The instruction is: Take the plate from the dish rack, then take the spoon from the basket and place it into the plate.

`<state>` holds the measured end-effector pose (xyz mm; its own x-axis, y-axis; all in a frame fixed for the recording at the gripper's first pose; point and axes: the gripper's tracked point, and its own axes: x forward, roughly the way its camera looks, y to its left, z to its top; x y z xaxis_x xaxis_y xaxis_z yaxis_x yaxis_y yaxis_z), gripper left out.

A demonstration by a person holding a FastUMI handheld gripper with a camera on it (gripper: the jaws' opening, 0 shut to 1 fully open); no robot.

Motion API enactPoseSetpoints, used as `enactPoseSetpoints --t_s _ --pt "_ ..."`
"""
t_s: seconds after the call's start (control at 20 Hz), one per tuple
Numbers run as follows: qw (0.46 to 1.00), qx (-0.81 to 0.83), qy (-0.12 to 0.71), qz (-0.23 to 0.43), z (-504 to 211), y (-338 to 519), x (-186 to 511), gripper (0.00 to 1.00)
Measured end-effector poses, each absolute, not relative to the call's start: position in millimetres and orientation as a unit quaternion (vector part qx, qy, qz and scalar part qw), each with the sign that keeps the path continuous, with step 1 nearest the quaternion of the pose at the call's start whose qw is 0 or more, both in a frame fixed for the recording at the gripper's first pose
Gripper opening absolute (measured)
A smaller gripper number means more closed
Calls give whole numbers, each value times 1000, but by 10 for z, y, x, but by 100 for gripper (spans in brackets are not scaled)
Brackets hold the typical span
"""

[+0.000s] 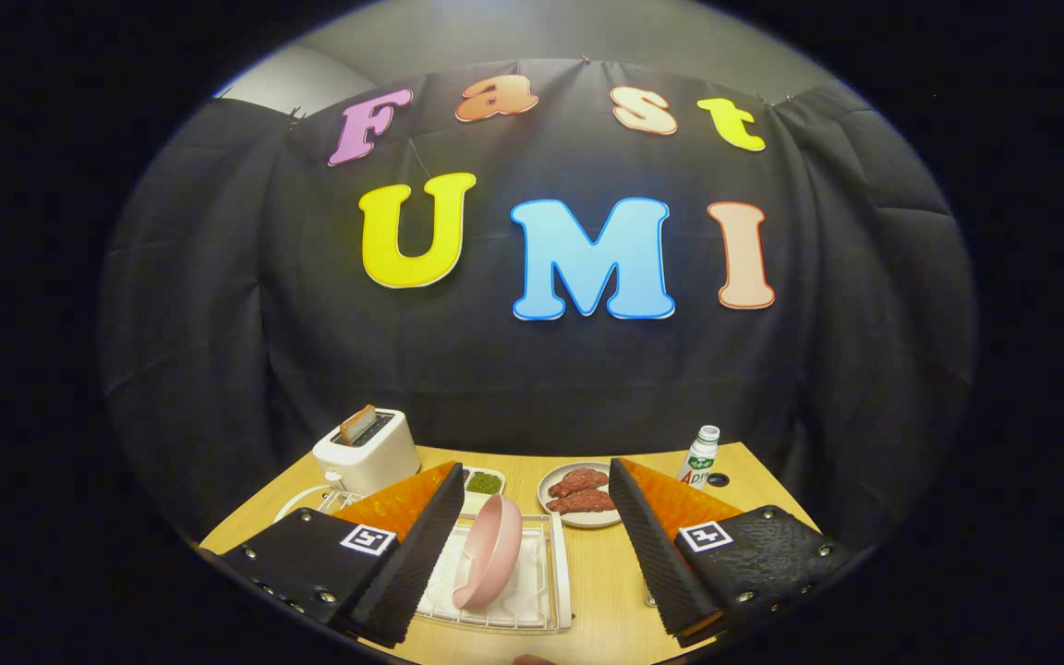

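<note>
Wooden table [597,573] stretching from the near side to the dark cloth wall, far edge curving just behind the toaster and bottle. White dish rack [532,600] between the fingers, nearer the left one, its right rim leaving bare wood across to the right finger. Gripper [537,545] spread wide, fingers gripping nothing. White toaster [368,451] at the far left corner, a slice poking out. Pink plate [490,552] standing on edge in the rack, tilted, untouched. Small dish of red meat [580,495] beyond the rack, close to the right finger. Green-and-white bottle [700,454] near the far right edge. Little green-filled tray [484,482] tucked behind the left fingertip.
</note>
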<state>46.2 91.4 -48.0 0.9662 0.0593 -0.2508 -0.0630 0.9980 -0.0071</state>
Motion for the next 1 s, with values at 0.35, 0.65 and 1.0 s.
enactPoseSetpoints --t_s 0.35,0.65,1.0 --pt "976 -18 217 -11 -1054 1066 757 89" --pt "951 -56 294 -77 -1588 1028 949 87" --pt "912 -110 360 -160 -2043 946 1017 37"
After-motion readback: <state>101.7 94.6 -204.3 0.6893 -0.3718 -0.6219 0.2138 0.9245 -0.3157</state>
